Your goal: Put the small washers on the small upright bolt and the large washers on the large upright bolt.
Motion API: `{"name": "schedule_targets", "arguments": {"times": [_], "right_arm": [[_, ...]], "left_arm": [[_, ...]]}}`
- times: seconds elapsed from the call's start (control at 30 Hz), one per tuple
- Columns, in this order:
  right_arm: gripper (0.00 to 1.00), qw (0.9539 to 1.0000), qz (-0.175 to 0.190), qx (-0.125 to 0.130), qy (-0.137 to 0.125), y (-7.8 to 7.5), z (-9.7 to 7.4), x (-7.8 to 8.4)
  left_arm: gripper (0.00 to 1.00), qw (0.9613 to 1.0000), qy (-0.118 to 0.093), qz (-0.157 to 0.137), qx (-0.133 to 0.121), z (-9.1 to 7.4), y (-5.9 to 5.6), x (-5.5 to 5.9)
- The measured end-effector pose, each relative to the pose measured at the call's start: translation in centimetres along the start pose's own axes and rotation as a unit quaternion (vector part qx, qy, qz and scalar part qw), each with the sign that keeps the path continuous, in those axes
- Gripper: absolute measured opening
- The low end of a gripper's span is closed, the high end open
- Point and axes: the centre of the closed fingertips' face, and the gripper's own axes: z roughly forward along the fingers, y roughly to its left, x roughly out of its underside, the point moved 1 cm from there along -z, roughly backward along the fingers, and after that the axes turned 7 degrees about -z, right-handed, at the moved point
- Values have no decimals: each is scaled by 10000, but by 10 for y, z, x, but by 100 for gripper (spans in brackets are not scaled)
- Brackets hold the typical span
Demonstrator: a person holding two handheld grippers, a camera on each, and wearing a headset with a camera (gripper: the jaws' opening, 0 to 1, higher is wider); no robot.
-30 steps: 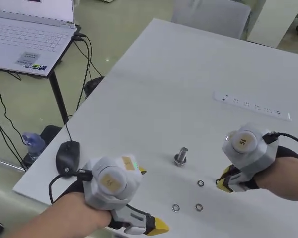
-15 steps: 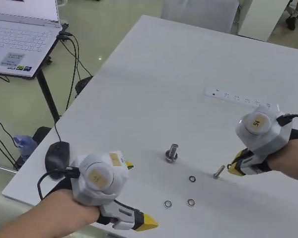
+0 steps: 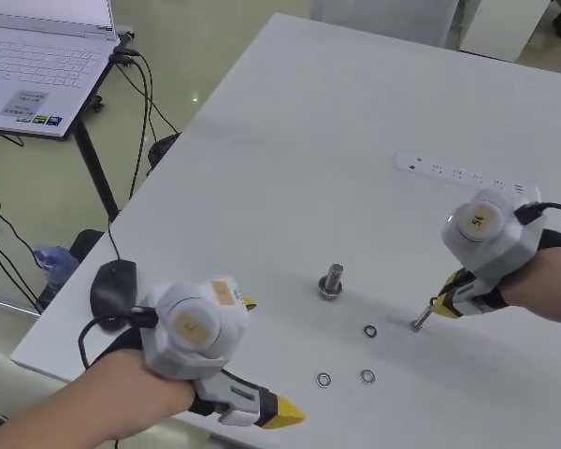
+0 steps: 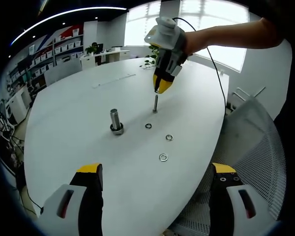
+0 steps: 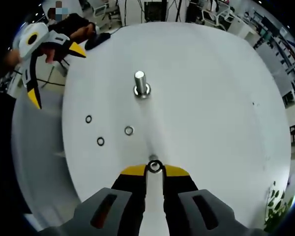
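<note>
Washers three; bolts two, small bolt seemingly in right gripper.

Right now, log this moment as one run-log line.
right gripper: shut on small bolt, upright on table | left gripper: open, holding nothing | large bolt: upright, bare | washers: three loose on table
</note>
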Motion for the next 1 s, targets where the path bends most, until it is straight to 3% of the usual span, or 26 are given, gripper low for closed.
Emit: {"name": "schedule_targets", "arguments": {"times": [0.57, 1.0], "right_arm": [[12, 9999, 78, -95, 103, 0, 9, 2], [12, 9997, -16, -104, 204, 2, 20, 4]], "left_arm": [[89, 9997, 112, 88, 185, 7, -9, 3], [87, 9996, 157, 125, 217, 4, -9, 3]]}}
